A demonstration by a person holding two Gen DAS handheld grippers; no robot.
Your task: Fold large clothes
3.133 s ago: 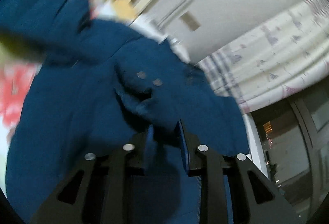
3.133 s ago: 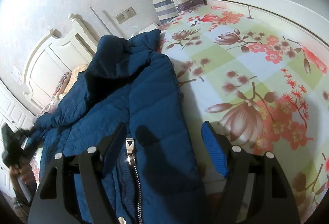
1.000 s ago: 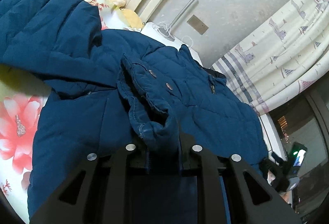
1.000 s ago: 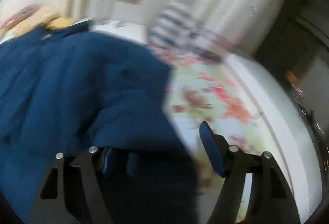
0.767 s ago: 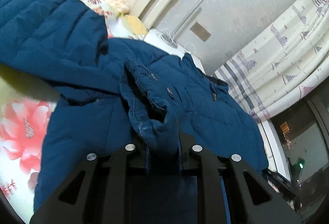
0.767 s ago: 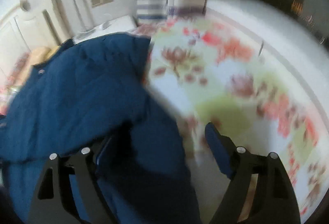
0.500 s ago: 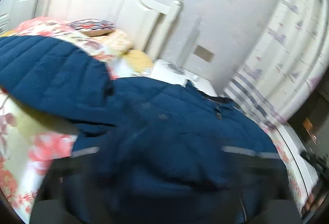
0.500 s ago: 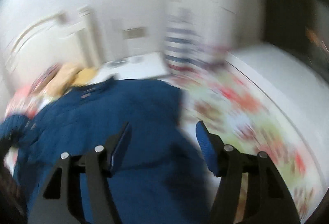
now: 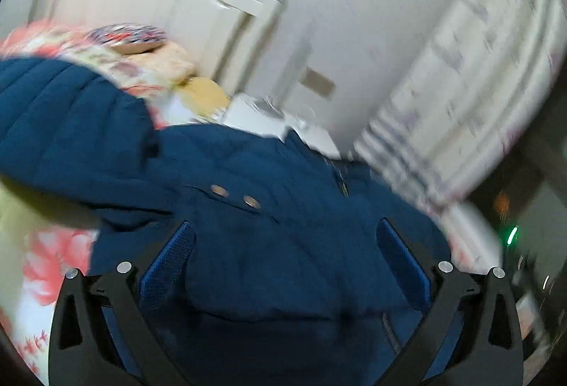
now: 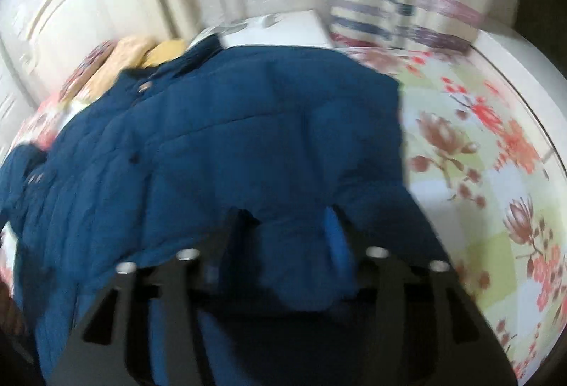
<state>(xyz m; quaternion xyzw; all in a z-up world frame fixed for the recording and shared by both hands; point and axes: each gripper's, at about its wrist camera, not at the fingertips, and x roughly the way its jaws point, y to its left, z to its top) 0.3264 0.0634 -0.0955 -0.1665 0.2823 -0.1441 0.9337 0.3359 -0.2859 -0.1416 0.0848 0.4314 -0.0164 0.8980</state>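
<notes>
A large dark blue padded jacket (image 9: 269, 219) lies spread on a bed with a floral sheet (image 10: 496, 173). In the left wrist view my left gripper (image 9: 283, 240) is open, its blue pads (image 9: 170, 258) wide apart over the jacket, holding nothing. In the right wrist view the jacket (image 10: 226, 145) fills the left and middle. My right gripper (image 10: 287, 226) has closed on a fold of the jacket, with blue fabric bunched between the fingers. Both views are blurred by motion.
A white headboard (image 9: 149, 0) and pillows (image 9: 141, 42) stand at the far end of the bed. A white nightstand (image 10: 276, 28) and striped curtains (image 10: 400, 10) are beyond the jacket. Floral sheet shows to the right of the jacket.
My left gripper has let go of the jacket fold and opened wide. My right gripper, open before, has moved over the jacket and closed on a fold of it.
</notes>
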